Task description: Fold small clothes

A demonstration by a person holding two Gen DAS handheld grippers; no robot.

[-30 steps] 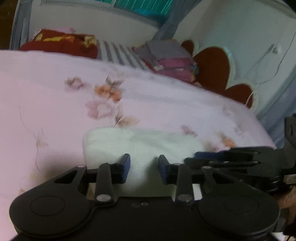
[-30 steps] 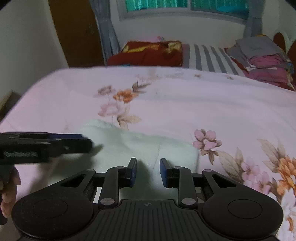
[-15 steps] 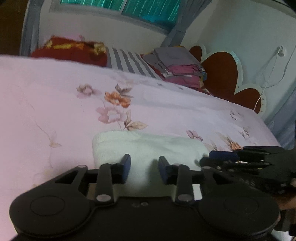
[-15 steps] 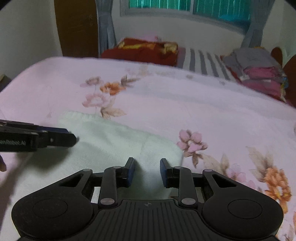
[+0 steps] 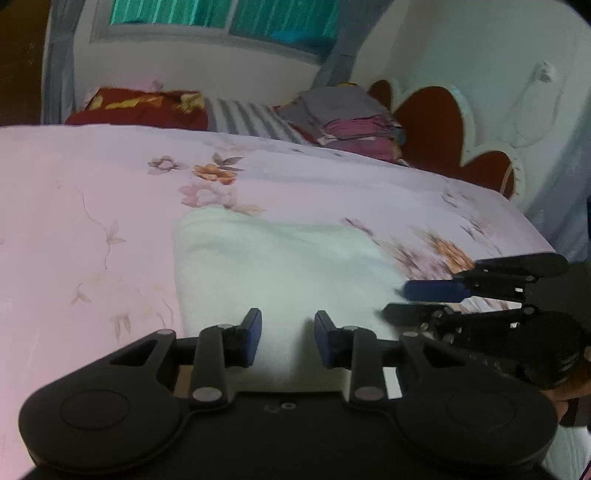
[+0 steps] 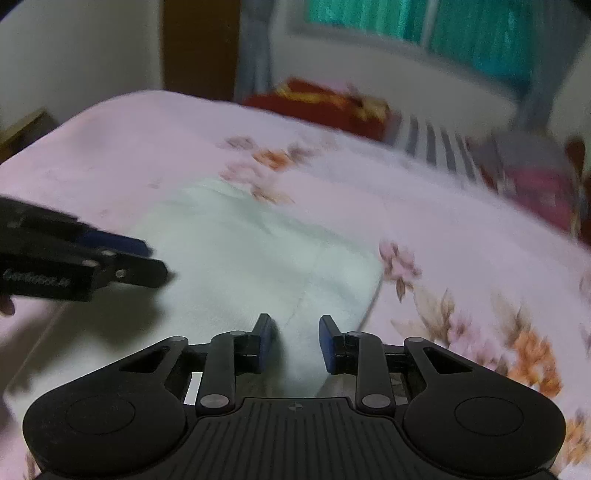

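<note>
Left gripper (image 5: 287, 341), black linkage w/ blue pads: jaws stand apart by a narrow gap, having closed slightly just now; nothing pinched, the pale mint-white folded garment of soft knit fabric (image 5: 280, 266) shows through the gap below. Right gripper (image 6: 293, 341), same build: jaws likewise parted w/ a narrow gap, nothing clamped; a garment seam runs up from between the pads. Whether either set of tips touches the cloth cannot be told, since the near edge is hidden by the gripper bodies.

Garment: lies flat, roughly rectangular, on the pink floral-print bedsheet (image 5: 92, 192), near the bed's front edge, between the two grippers. Right-wrist view is motion-blurred.

Beyond: red patterned blanket (image 5: 136, 110) and grey-and-white striped pillow (image 5: 255, 118) at the far side; stack of folded grey and magenta clothes (image 5: 351, 118) beside the scalloped red-and-white headboard (image 5: 436, 125). Window w/ teal pane (image 5: 221, 18) above.
</note>
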